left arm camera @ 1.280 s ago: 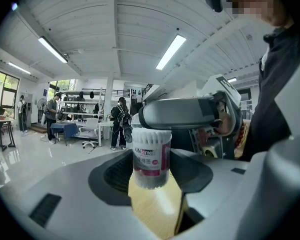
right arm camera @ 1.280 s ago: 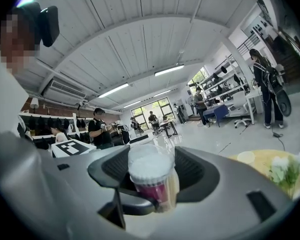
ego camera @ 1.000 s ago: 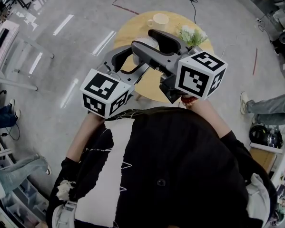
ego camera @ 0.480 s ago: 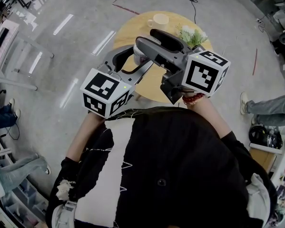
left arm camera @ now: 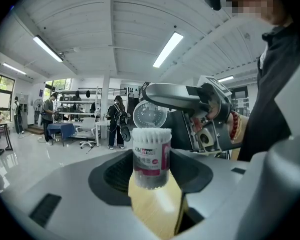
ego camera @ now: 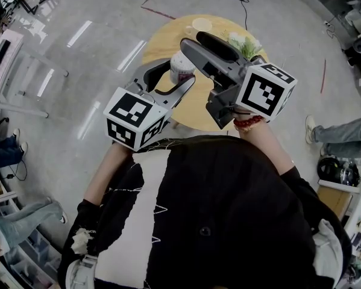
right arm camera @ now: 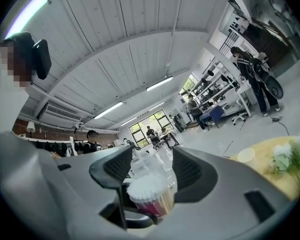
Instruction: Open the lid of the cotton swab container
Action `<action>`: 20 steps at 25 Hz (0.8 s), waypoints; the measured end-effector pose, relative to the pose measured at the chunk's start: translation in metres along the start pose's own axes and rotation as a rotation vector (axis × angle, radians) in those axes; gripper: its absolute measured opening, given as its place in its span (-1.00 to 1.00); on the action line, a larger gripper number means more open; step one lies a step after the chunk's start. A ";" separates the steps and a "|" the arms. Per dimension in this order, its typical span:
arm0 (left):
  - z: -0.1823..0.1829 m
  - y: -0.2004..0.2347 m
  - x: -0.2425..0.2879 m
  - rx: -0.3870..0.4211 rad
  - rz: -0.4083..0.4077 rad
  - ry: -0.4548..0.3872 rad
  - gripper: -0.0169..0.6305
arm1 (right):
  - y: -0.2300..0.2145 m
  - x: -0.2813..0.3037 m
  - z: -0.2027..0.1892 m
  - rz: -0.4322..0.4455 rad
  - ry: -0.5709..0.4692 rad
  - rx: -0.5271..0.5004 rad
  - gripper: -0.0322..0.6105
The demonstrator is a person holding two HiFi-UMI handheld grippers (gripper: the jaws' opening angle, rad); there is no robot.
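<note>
The cotton swab container (ego camera: 181,70), a clear tub with a pink label, stands upright between the jaws of my left gripper (ego camera: 171,77), which is shut on its body (left arm camera: 151,156). White swab tips (right arm camera: 144,188) show at its uncovered top. The clear round lid (left arm camera: 150,115) stands tipped up behind the tub. My right gripper (ego camera: 192,41) hovers just above and beyond the tub, its jaws closing. The lid (right arm camera: 145,164) rises between them with a gap at the right pad. Both grippers hang over the round wooden table (ego camera: 168,38).
A white cup (ego camera: 201,24) sits at the table's far edge and a bunch of white flowers (ego camera: 243,43) at its far right. Grey floor surrounds the table. People stand and sit around the room, one seated person's legs (ego camera: 337,131) at the right.
My right gripper has lifted up and away from the tub, toward the far right. The tub's white top, covered before by that gripper, now shows. The left gripper has stayed put.
</note>
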State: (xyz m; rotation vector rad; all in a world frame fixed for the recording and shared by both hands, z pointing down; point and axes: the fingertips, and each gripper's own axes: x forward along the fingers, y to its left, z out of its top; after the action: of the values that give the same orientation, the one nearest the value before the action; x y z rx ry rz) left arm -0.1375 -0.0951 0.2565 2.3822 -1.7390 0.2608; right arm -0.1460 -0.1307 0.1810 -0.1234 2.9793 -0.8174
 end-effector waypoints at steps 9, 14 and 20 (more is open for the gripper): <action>-0.002 0.000 0.003 -0.003 -0.001 0.004 -0.21 | -0.008 -0.003 0.005 -0.011 -0.024 0.016 -0.14; -0.004 -0.001 0.004 -0.002 -0.001 0.004 -0.21 | -0.013 -0.006 0.008 -0.022 -0.037 0.016 -0.18; -0.001 0.003 0.003 -0.013 0.004 -0.009 -0.21 | -0.017 -0.004 0.007 -0.007 -0.048 0.056 -0.41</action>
State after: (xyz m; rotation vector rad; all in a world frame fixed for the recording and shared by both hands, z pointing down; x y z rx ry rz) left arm -0.1400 -0.0980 0.2586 2.3752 -1.7436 0.2395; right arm -0.1401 -0.1480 0.1836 -0.1488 2.9104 -0.8852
